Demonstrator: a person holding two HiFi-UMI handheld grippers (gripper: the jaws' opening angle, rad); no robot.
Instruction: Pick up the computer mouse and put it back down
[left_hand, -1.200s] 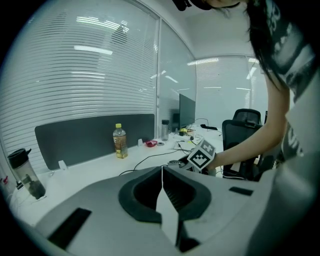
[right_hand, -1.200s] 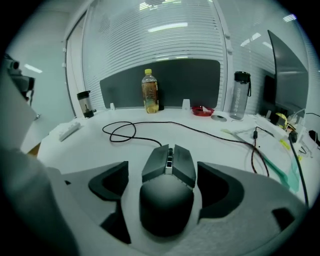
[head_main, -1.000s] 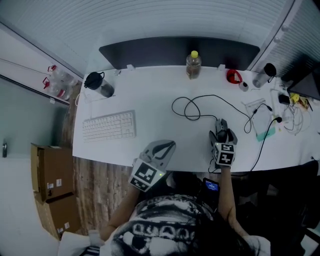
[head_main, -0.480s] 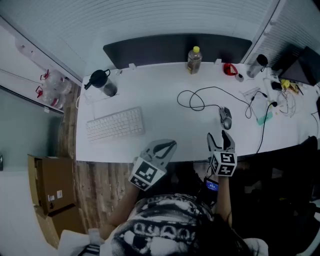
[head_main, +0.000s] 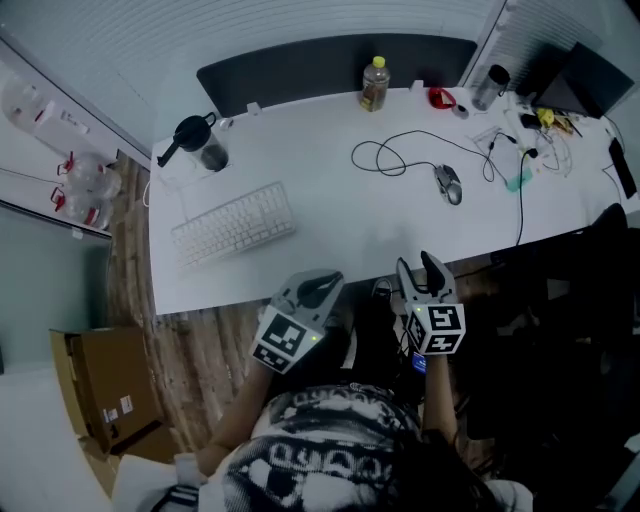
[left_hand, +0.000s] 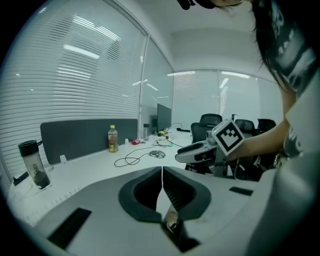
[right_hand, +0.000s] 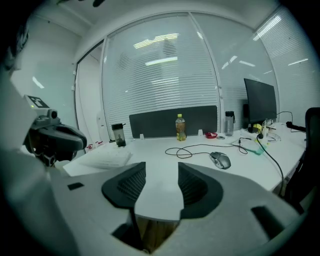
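Right now I am looking at the computer mouse (head_main: 447, 184), which is lying flat on the white table (head_main: 330, 235) with nothing gripping it. Its black cable (head_main: 395, 160) is looping away to the left of the mouse.

I am holding the right gripper (head_main: 418, 266) nearer the mouse, yet well apart from it and off the table's front edge. Its fingers (right_hand: 125, 186) have just been closing and are standing partly apart with nothing between them. The left gripper (head_main: 318, 288) is hanging farther from the mouse, its fingers (left_hand: 145, 192) pressed together on nothing. A keyboard (head_main: 235, 222) is lying well to the left of the mouse, and a yellow-capped bottle (head_main: 374, 84) is standing behind it.

I am judging the mouse to be set down, with no reach under way. For a clean pick I would be spreading the right fingers fully before coming in. I would then be straddling the mouse's long sides low down, keeping the cable slack, and setting it flat before letting go.

I am reading no brand on the mouse, and the bottle's label is too small to read. Only the square markers on the right gripper's cube (head_main: 437, 330) are showing clearly.
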